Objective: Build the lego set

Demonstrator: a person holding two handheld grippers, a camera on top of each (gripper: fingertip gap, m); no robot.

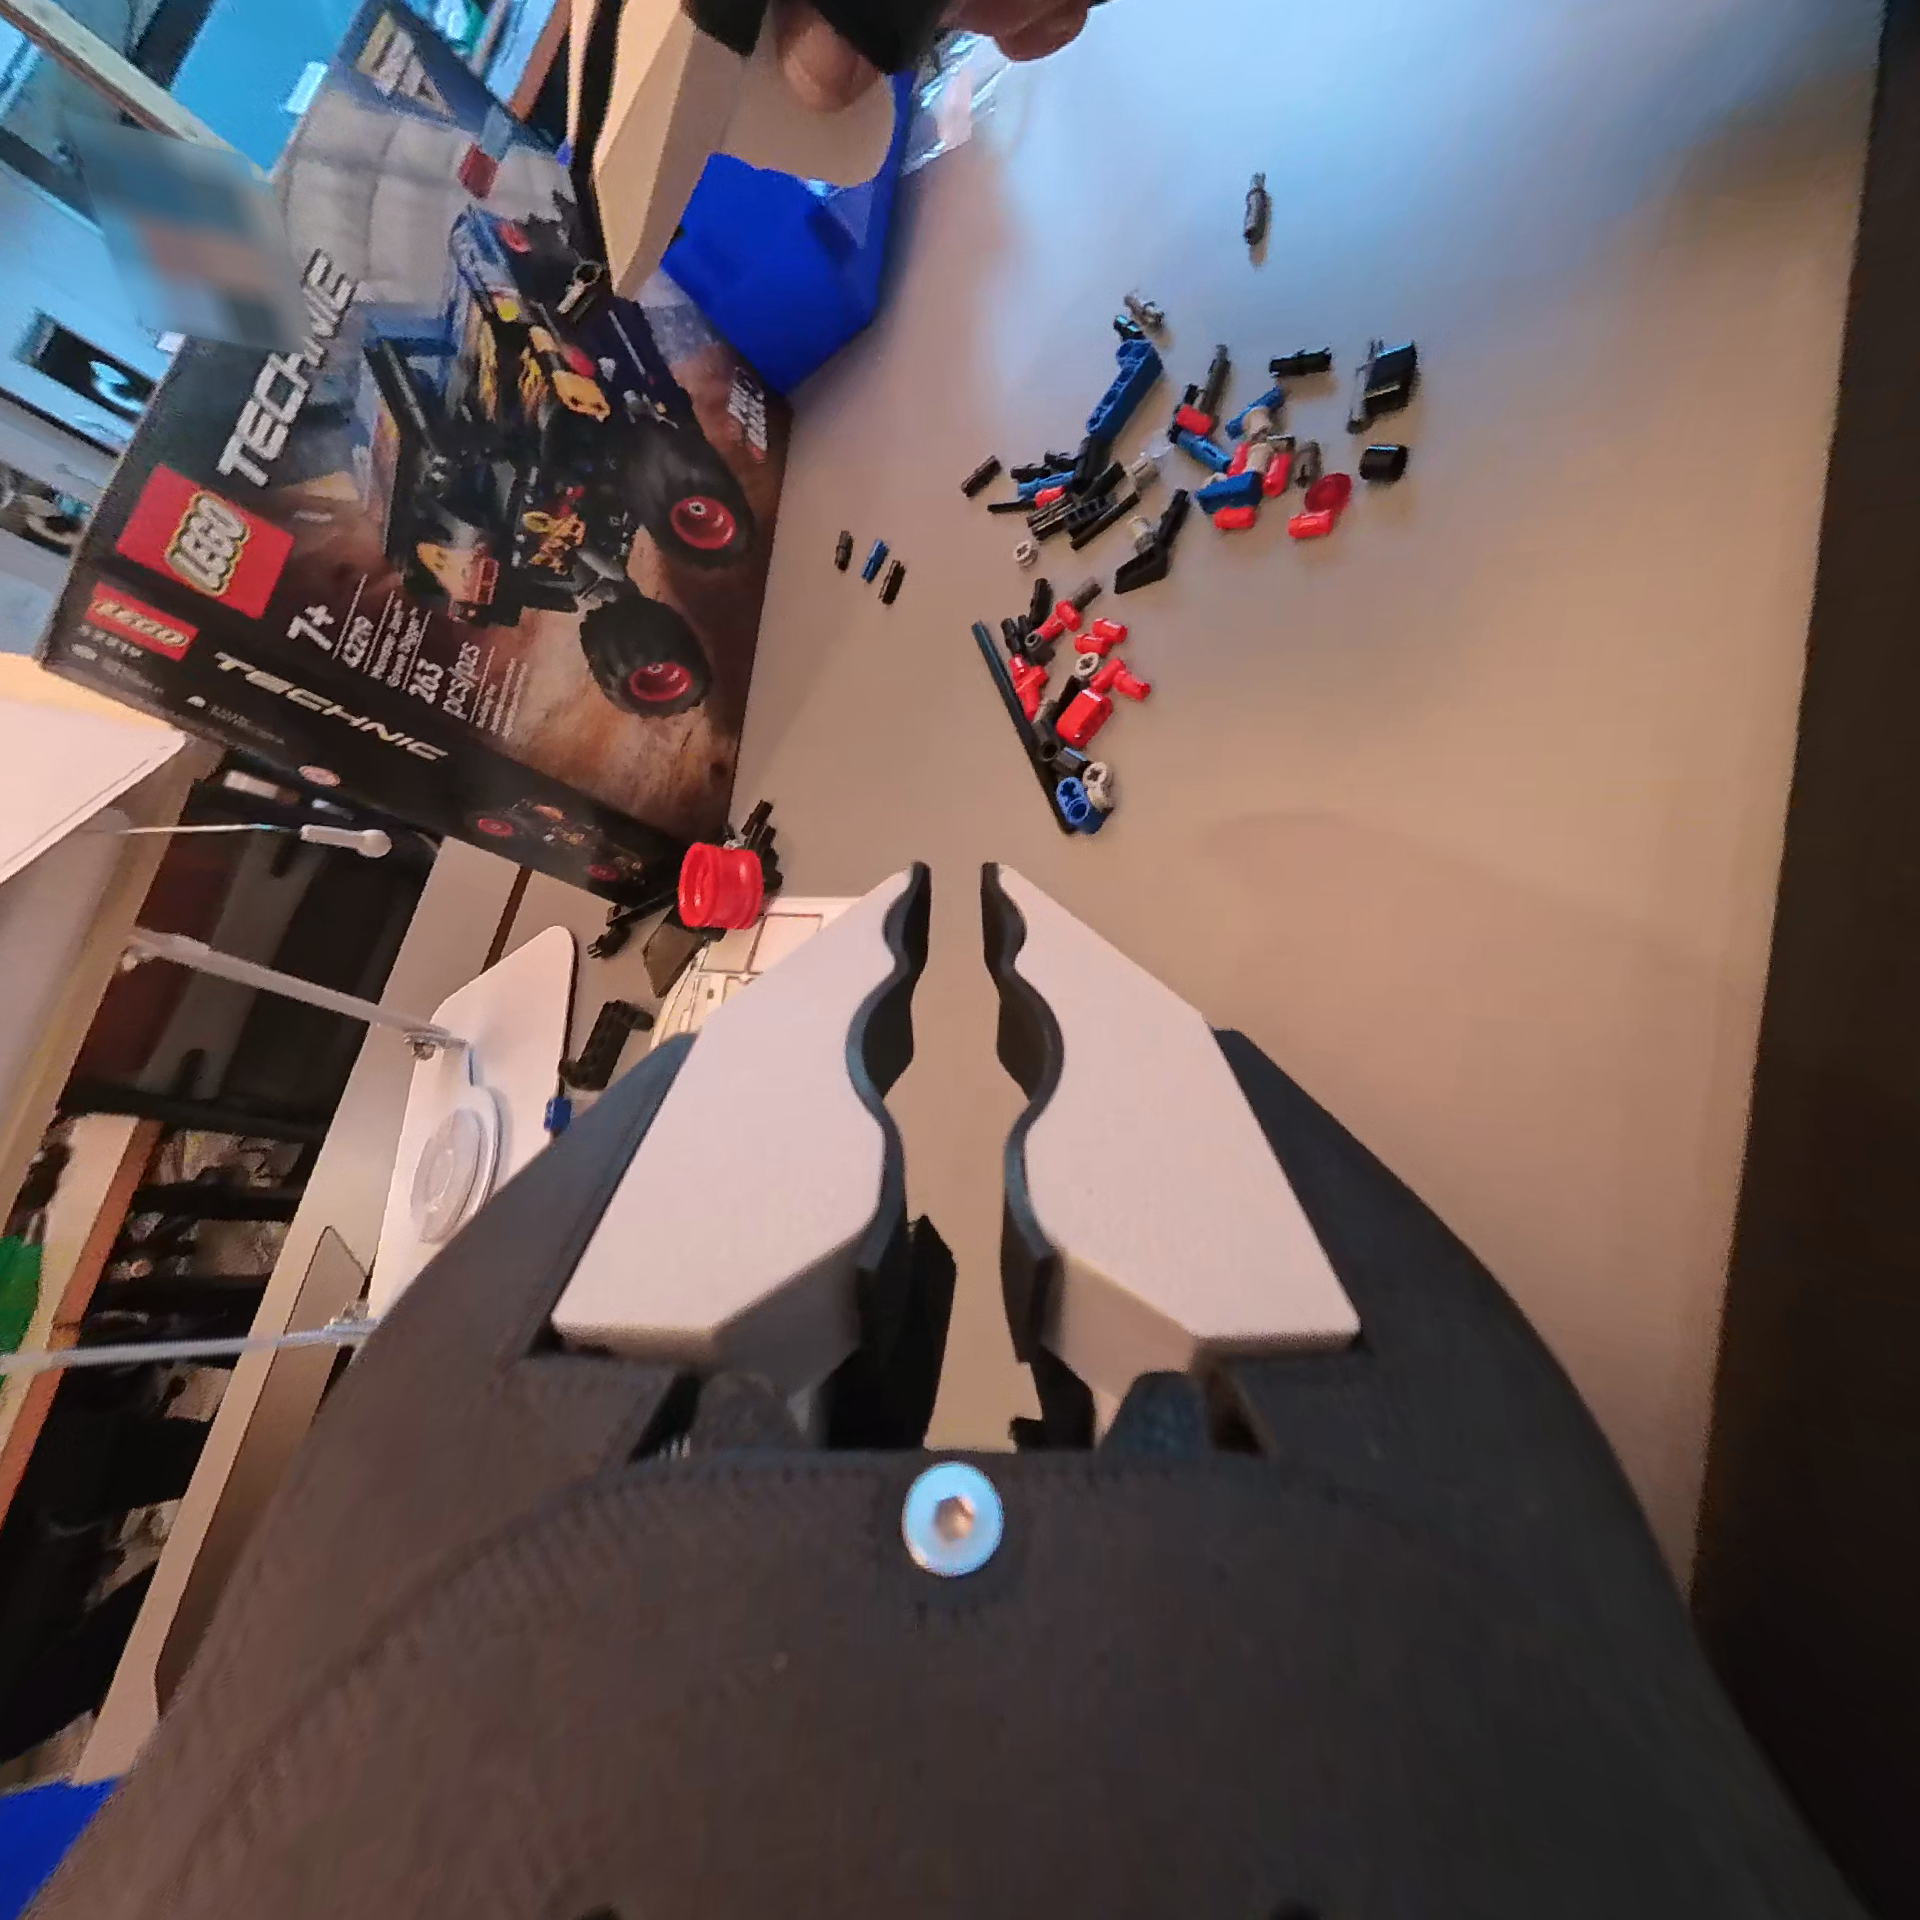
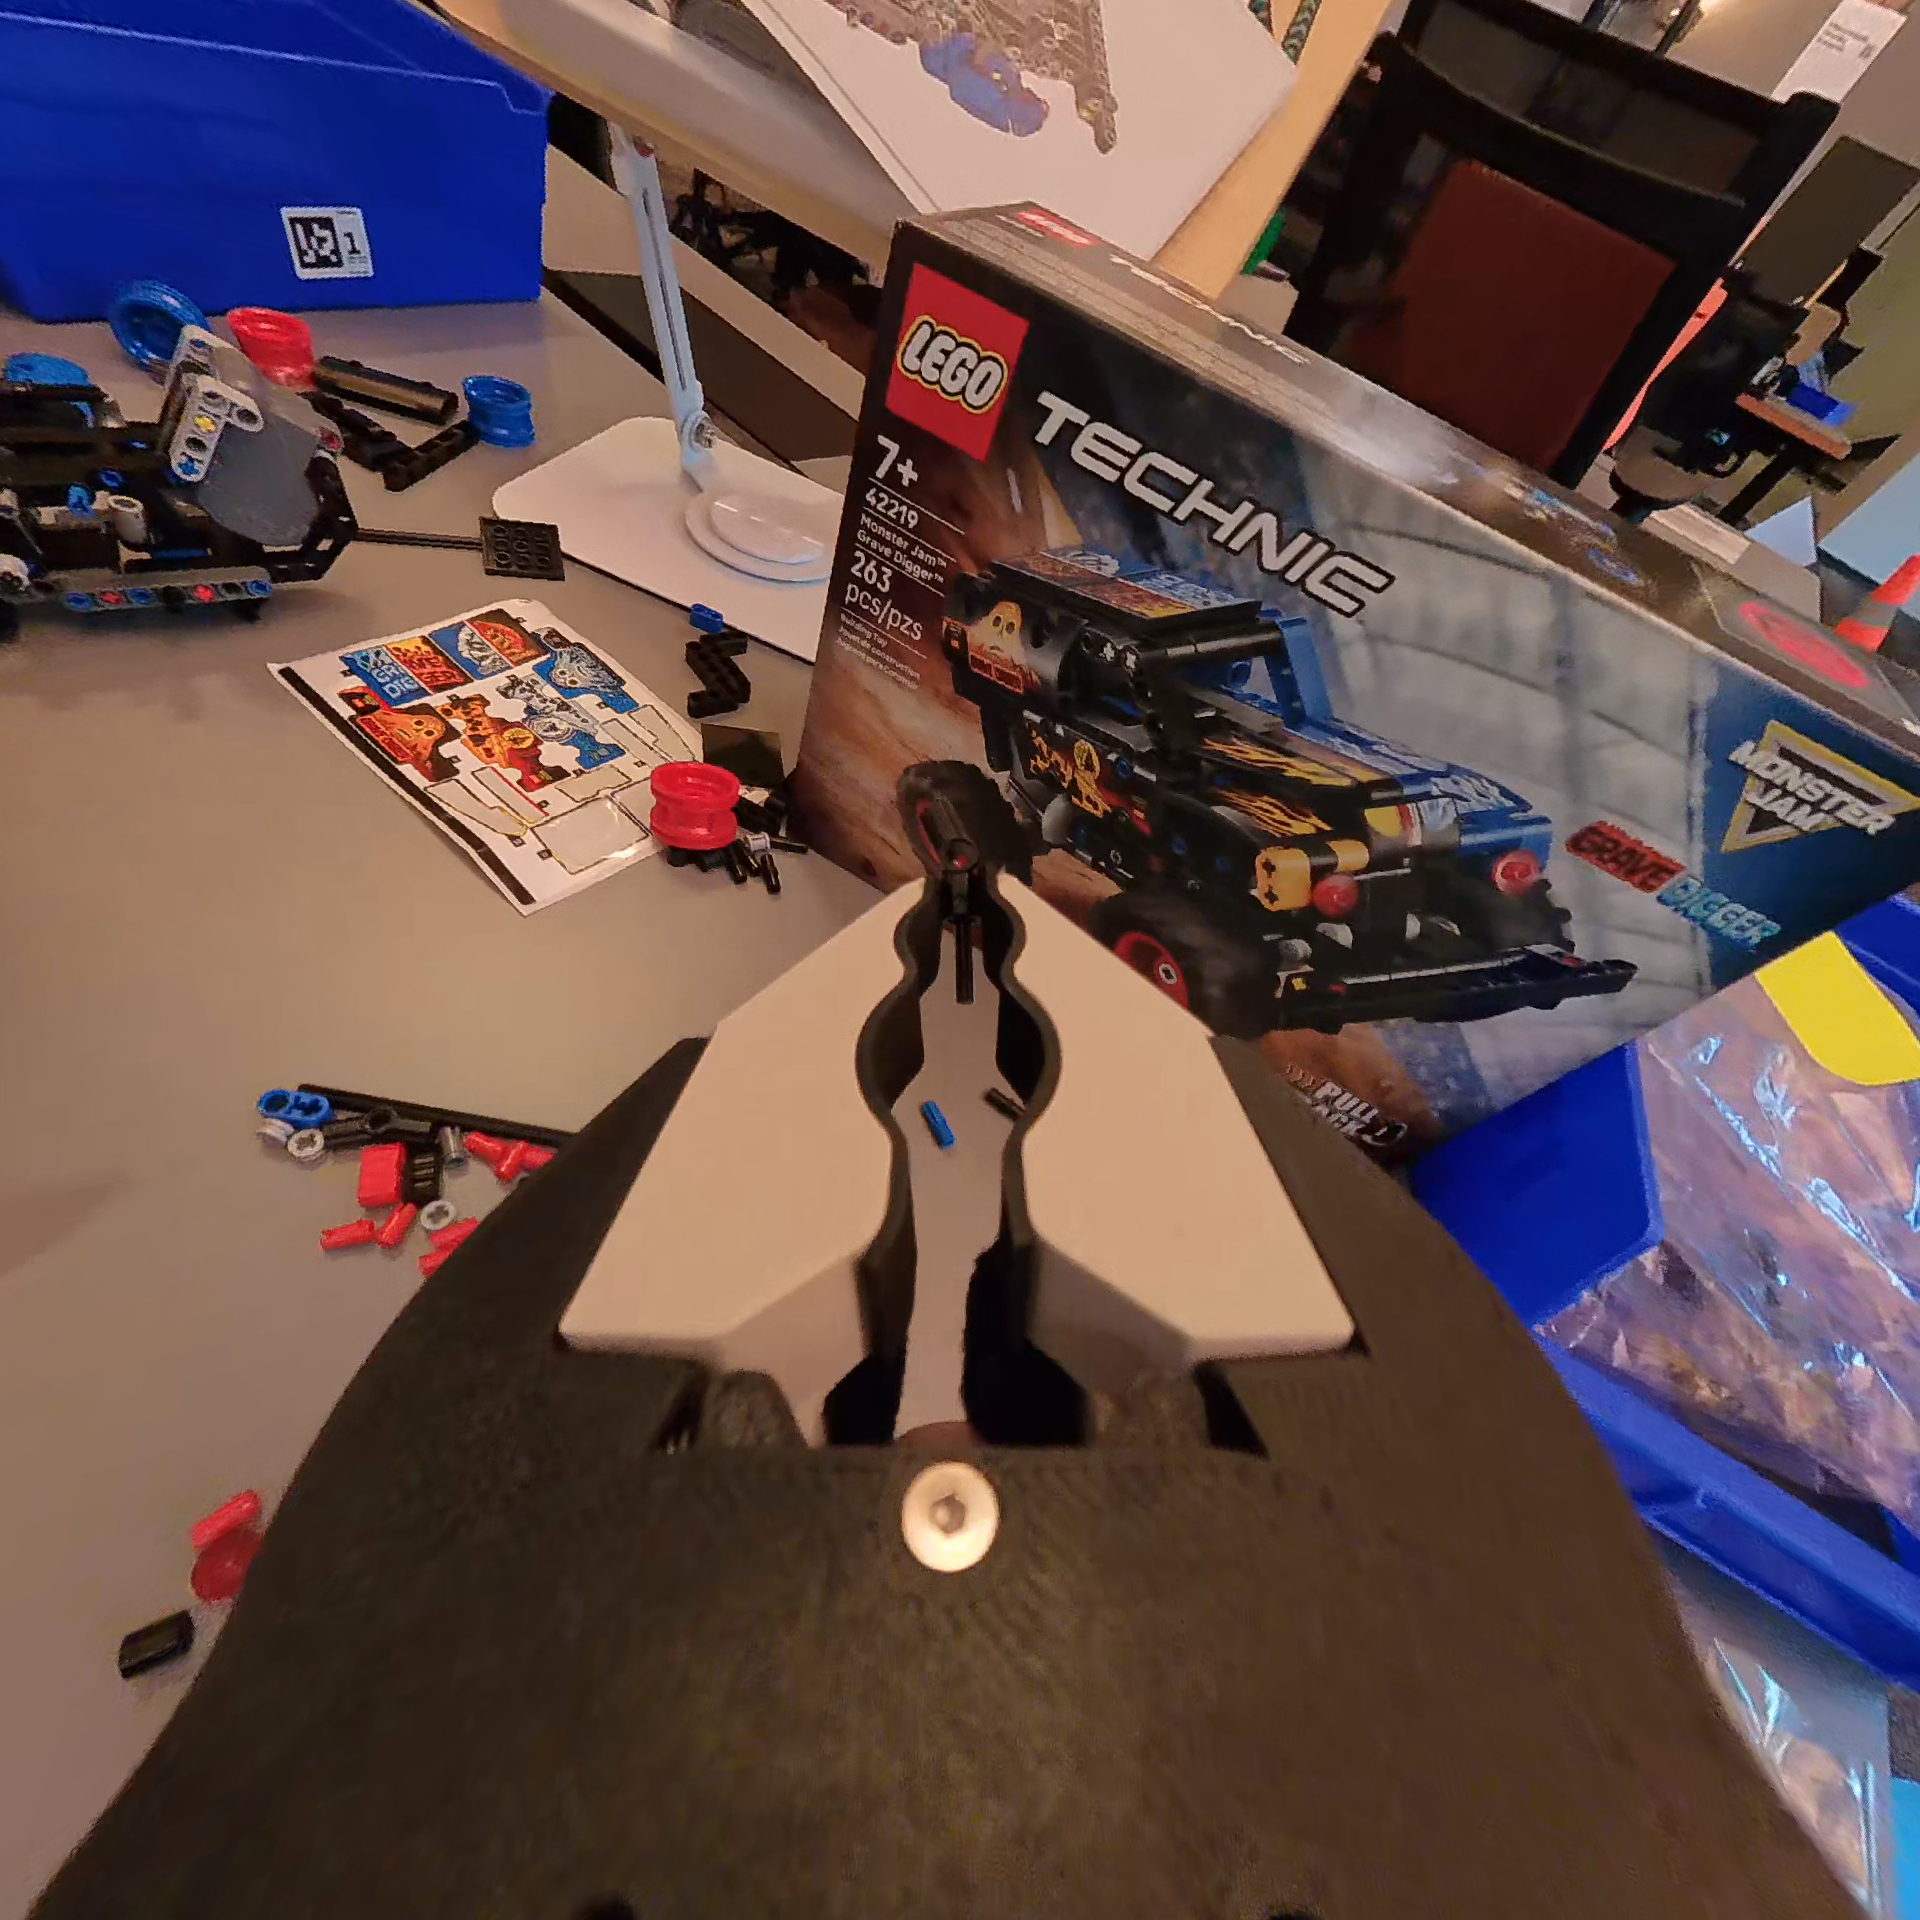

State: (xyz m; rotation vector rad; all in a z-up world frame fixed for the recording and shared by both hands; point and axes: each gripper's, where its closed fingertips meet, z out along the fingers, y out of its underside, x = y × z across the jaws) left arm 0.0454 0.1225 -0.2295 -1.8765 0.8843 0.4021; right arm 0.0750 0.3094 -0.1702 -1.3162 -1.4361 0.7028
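My right gripper [image 2: 958, 888] is shut on a small black axle piece [image 2: 956, 914], held upright at its tips in front of the lego box [image 2: 1299, 727]. My left gripper [image 1: 954, 883] hovers above the table with its jaws a narrow gap apart and nothing between them. Loose red, blue and black pieces [image 1: 1195, 457] lie ahead of it, with a second small pile [image 1: 1081, 686] nearer. A red wheel hub [image 1: 720, 883] lies left of its tips and also shows in the right wrist view [image 2: 694, 800]. A partly built chassis [image 2: 156, 499] sits at far left.
A sticker sheet [image 2: 488, 727] lies flat beside the box. A blue bin [image 2: 260, 145] stands at the back left, and another blue bin [image 2: 1507, 1195] with plastic bags at the right. A white stand base [image 2: 644, 499] is behind the sheet. The table's dark edge [image 1: 1818, 935] runs along the right.
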